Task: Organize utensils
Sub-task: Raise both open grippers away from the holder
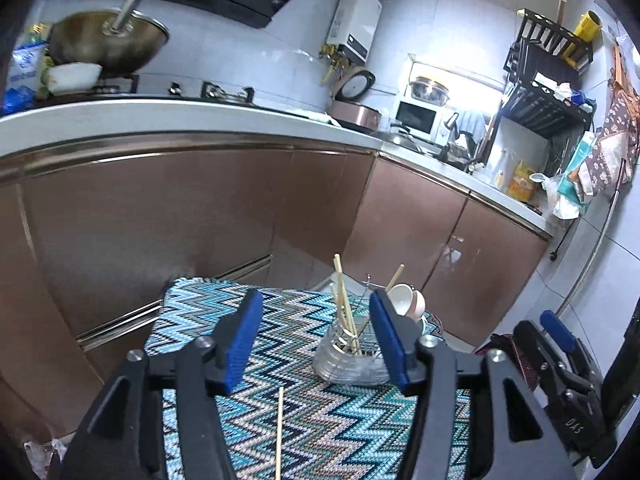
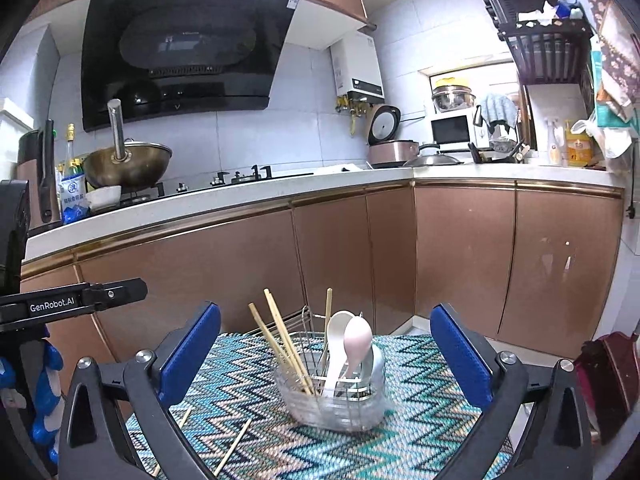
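Note:
A clear utensil holder (image 2: 336, 396) with a wire insert stands on a zigzag-patterned cloth (image 2: 416, 432). It holds several wooden chopsticks (image 2: 280, 336), a white spoon (image 2: 335, 344) and a pink spoon (image 2: 357, 338). Two loose chopsticks (image 2: 234, 446) lie on the cloth at the front left. My right gripper (image 2: 324, 354) is open and empty, its jaws wide on either side of the holder. My left gripper (image 1: 316, 340) is open and empty above the cloth (image 1: 304, 420), with the holder (image 1: 348, 360) just inside its right finger. One loose chopstick (image 1: 279, 432) lies below it.
Brown cabinets (image 2: 340, 256) under a white counter (image 2: 240, 200) stand behind the cloth-covered table. A wok (image 2: 128, 164) sits on the stove. The other gripper (image 1: 560, 368) shows at the right of the left wrist view. A red bag (image 2: 612, 372) is at the right.

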`<state>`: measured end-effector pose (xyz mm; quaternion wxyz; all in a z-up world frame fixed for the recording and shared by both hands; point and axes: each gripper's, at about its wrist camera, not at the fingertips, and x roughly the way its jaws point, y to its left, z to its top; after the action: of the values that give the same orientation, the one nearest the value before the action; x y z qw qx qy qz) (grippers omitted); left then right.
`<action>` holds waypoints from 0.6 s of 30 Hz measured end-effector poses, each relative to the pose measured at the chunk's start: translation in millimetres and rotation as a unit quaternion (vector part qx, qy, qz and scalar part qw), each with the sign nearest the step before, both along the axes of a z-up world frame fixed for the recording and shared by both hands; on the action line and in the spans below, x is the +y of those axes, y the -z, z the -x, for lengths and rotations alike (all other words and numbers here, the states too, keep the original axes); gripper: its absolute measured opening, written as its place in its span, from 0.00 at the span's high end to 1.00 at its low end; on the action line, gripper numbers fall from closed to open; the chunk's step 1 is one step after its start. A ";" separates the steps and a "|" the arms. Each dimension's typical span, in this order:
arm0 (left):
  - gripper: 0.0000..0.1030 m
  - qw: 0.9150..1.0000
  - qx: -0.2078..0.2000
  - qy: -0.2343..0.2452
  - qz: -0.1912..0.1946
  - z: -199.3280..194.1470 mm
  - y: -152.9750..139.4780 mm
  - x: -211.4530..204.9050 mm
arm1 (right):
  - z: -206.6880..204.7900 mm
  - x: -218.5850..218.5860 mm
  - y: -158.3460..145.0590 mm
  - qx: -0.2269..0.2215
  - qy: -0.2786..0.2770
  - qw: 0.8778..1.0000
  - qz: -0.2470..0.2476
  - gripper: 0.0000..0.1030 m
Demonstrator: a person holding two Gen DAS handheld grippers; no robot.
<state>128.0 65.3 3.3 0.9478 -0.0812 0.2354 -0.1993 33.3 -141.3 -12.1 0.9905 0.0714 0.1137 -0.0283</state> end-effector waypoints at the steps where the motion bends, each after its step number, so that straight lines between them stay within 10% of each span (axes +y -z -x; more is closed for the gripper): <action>1: 0.47 1.000 -0.005 -0.002 -0.003 7.4 -0.4 2.1 | 6.0 1.7 -0.9 -0.001 0.000 1.000 0.000 0.00; 18: 0.41 0.993 -0.095 -0.063 -0.013 102.0 -5.7 35.2 | 87.8 12.7 -7.0 -0.024 0.016 0.999 -0.021 0.00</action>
<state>26.0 100.5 8.9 0.9776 -0.0642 0.1413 -0.1425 -54.5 -128.7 -5.2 0.9907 0.0947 0.0889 -0.0399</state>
